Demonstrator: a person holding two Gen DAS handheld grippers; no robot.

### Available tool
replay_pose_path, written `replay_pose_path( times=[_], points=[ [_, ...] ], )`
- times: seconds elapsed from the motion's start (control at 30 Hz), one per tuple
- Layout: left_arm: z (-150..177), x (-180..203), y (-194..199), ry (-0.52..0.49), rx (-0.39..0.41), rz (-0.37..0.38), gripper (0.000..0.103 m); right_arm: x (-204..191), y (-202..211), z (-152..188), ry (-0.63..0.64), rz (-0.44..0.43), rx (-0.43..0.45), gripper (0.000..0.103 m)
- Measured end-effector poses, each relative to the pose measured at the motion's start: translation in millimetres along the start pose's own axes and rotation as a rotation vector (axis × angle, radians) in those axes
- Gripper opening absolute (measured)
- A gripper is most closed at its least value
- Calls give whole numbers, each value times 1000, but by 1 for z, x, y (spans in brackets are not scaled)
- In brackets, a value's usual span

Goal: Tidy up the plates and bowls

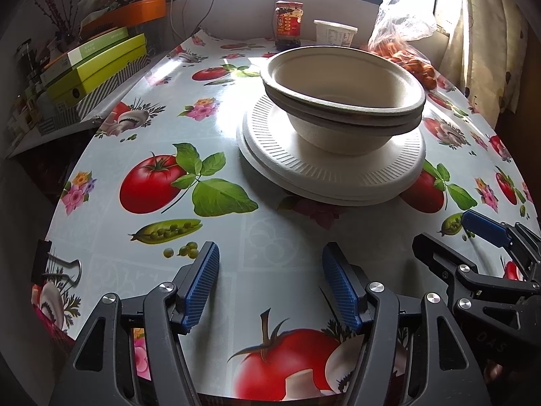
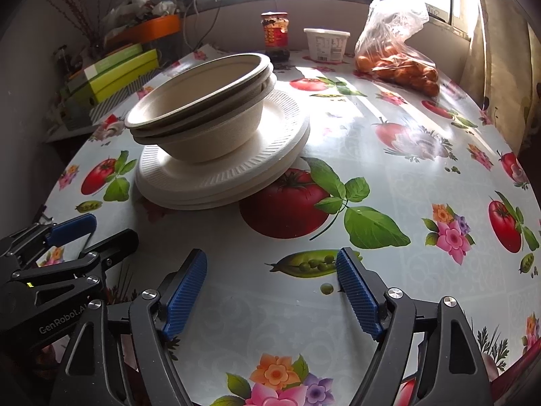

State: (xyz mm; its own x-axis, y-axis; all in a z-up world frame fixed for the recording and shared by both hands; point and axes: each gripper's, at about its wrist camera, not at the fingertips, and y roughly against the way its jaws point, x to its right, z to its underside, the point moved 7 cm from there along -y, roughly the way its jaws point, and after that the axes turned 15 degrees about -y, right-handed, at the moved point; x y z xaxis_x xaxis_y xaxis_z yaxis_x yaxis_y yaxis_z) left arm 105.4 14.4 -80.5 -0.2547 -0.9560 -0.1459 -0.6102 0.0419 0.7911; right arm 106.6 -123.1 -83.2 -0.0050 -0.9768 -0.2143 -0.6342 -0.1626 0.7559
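Bowls (image 1: 343,101), nested one inside another, standing upright on a stack of ribbed plates (image 1: 333,172) near the middle of a tabletop (image 1: 236,237) covered in a fruit-and-flower print. The nested bowls sit slightly askew, their rims not quite parallel, and the plates below are offset so that several edges show. All appear to be moulded-pulp or foam disposables: judged light, fairly stiff at the rim but easily dented in the wall, with a matt surface that should not slip between ribbed pads. The outward-rolled rim is the likely place to take hold; a pinch on the thin wall could crease it, and lifting one bowl may drag its neighbour along.

Left gripper (image 1: 270,287) and right gripper (image 2: 272,292) both hover over bare tabletop on the near side of the stack, fingers spread, nothing between them. The stack lies ahead of both, well apart from the blue pads: up and to the right in the left wrist view, up and to the left in the right wrist view, hence roughly between the two grippers. Jar (image 1: 288,23), tub (image 1: 334,32) and bagged fruit (image 2: 399,61) stand beyond.
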Motion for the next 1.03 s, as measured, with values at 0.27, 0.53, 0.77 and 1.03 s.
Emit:
replay_pose_path(
  times=[0.27,0.53,0.77,1.03],
  points=[
    [1,0,0,2,1,0,66,0,0,0,2,2,0,81],
    [1,0,0,2,1,0,67,0,0,0,3,3,2,82],
    [0,0,0,2,1,-1,67,0,0,0,5,3,2,83],
    [0,-1,0,2,2,-1,67,0,0,0,5,5,2,83]
  ],
)
